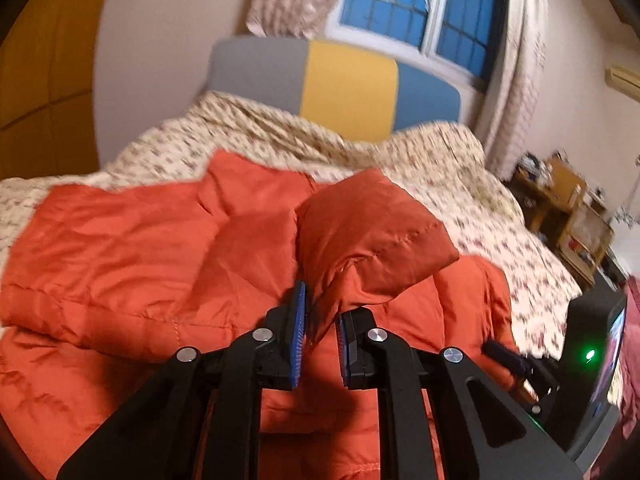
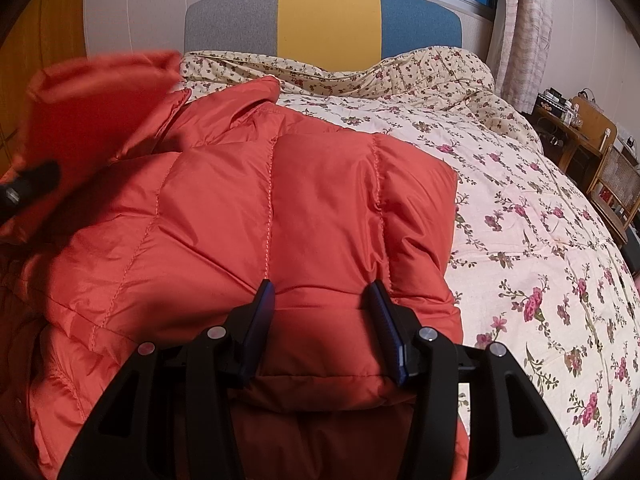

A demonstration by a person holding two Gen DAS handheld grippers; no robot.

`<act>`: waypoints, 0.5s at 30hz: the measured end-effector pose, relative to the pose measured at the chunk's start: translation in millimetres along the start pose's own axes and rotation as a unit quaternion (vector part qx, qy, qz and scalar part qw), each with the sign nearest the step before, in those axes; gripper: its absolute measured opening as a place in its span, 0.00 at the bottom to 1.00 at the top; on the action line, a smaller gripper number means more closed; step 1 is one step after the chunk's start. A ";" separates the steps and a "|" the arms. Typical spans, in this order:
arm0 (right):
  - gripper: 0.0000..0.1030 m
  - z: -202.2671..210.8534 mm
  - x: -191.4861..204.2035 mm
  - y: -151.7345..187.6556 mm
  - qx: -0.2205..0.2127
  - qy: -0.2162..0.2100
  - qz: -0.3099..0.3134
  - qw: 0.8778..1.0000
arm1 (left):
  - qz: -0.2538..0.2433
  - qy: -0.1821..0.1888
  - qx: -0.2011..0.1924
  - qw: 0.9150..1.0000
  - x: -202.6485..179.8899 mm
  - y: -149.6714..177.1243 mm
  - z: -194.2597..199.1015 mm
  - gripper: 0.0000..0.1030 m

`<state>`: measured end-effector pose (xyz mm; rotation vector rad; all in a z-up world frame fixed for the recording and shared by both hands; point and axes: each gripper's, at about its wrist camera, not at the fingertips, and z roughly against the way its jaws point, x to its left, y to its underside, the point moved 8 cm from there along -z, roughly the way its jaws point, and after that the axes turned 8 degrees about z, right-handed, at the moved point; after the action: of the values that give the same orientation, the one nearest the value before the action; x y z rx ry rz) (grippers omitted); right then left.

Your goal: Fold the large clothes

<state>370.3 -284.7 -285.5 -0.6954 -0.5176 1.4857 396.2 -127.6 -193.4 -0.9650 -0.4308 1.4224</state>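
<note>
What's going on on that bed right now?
A person with a gripper in each hand is folding an orange puffer jacket on the floral quilt. The left gripper has its jaws shut on a lifted sleeve. The right gripper clamps the folded jacket's padded edge.

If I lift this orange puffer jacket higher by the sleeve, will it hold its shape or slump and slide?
Probably slump: the sleeve pinched in the left gripper already droops limply. The jacket looks puffy and quilted, so likely light yet springy, resisting flat folds. Its shiny shell suggests it may slide on the floral quilt.
</note>
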 end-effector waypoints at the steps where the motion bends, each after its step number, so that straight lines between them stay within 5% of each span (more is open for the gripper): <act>1: 0.47 -0.2 0.3 -0.6 0.000 0.000 0.000 1.000 | -0.002 0.000 0.008 1.000 0.7 3.4 -4.1 0.13; 3: 0.48 0.0 -0.3 0.0 0.000 0.000 0.000 1.000 | 0.001 0.004 0.024 1.000 2.8 7.0 -9.2 0.23; 5: 0.48 0.1 -0.7 0.2 0.000 -0.001 -0.001 1.000 | 0.012 0.018 0.039 0.999 4.4 10.2 -7.7 0.46; 7: 0.48 -0.1 -0.8 -0.3 -0.001 -0.004 -0.003 1.000 | 0.019 0.043 0.038 0.998 2.4 10.5 4.2 0.84; 11: 0.50 1.1 -0.4 -0.5 -0.005 -0.003 -0.004 1.000 | 0.013 0.060 0.005 0.998 7.7 2.5 34.3 0.89; 15: 0.54 4.4 -2.6 -1.1 -0.011 -0.013 -0.011 1.000 | 0.045 0.033 -0.020 0.998 51.2 -14.0 52.6 0.89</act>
<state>367.9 -286.7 -281.3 -0.6859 -0.5606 1.4723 372.8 -61.6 -167.2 -1.0721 -0.3711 1.4625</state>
